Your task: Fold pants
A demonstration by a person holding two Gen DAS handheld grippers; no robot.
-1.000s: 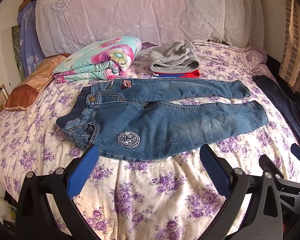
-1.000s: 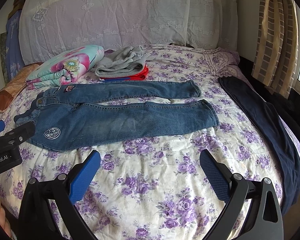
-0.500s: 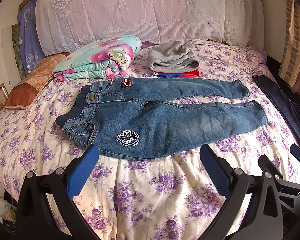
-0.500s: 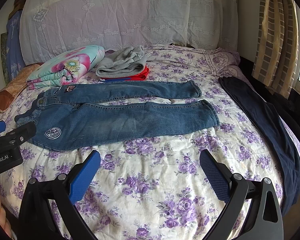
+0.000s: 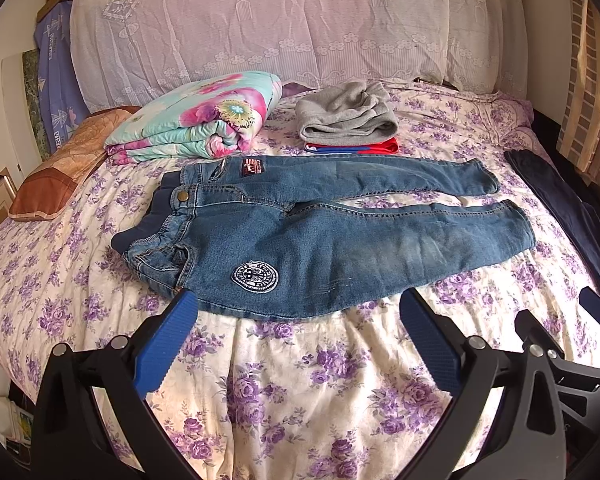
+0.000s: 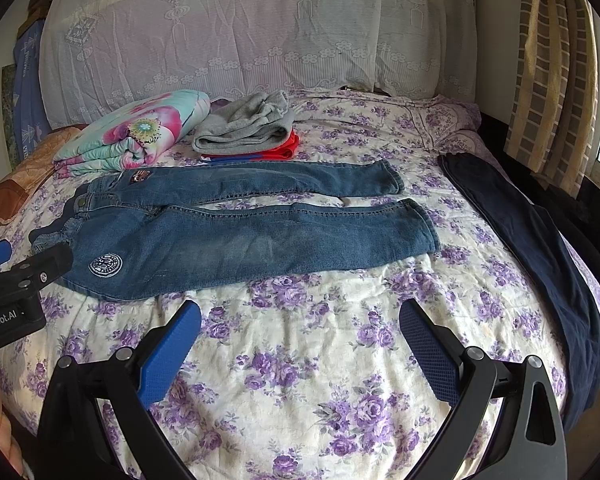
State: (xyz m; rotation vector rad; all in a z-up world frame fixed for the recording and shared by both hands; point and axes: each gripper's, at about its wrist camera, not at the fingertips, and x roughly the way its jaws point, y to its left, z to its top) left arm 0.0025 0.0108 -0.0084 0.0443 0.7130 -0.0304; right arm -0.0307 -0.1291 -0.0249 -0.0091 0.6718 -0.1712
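Denim jeans lying flat, unfolded | left gripper, right gripper being held released, empty | near leg's edge is best being pinched at both ends.

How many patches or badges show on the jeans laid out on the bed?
2. A round white badge on the near leg by the hip, and a dark red rectangular patch at the waistband on the far side. Any on the underside would be hidden.

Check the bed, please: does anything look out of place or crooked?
Only small things: the jeans lie flat, but the waistband is bunched. Dark pants hang over the bed's right edge.
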